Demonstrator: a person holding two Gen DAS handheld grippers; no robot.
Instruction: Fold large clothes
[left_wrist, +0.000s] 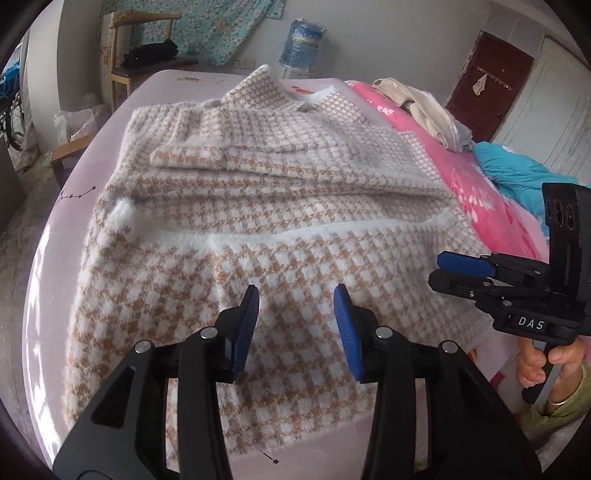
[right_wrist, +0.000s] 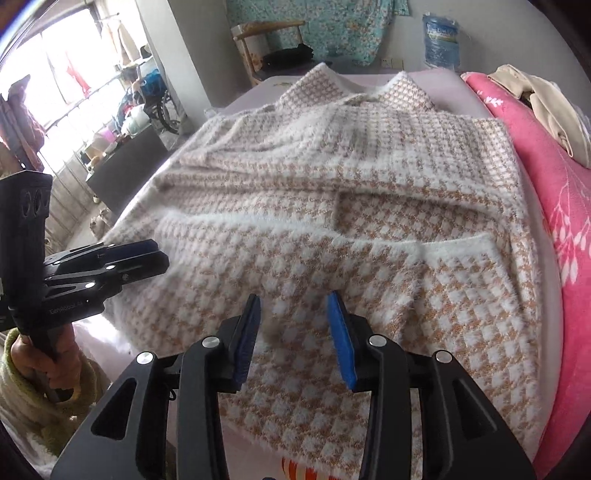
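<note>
A fuzzy tan-and-white checked sweater (left_wrist: 266, 206) lies spread on a bed (left_wrist: 55, 229) covered by a pale lilac sheet, its sleeves folded across the body and its white-trimmed hem nearest the cameras. The left gripper (left_wrist: 295, 325) hangs just above the lower part of the sweater, its blue-padded fingers (left_wrist: 246, 325) parted with nothing between them. The right gripper (right_wrist: 293, 332) hangs over the same hem area a little to the side, its fingers (right_wrist: 341, 339) likewise released and empty. Each gripper shows side-on in the other's view, gripped by a hand (left_wrist: 543, 365) in a green knitted cuff. A pink flowered blanket (right_wrist: 554, 192) runs along the far side of the bed, with cream clothes (right_wrist: 546, 107) piled on it and a blue cloth (left_wrist: 517, 173) beyond. A wooden chair (left_wrist: 144, 51) and a large water bottle (left_wrist: 304, 44) stand by the wall behind.
</note>
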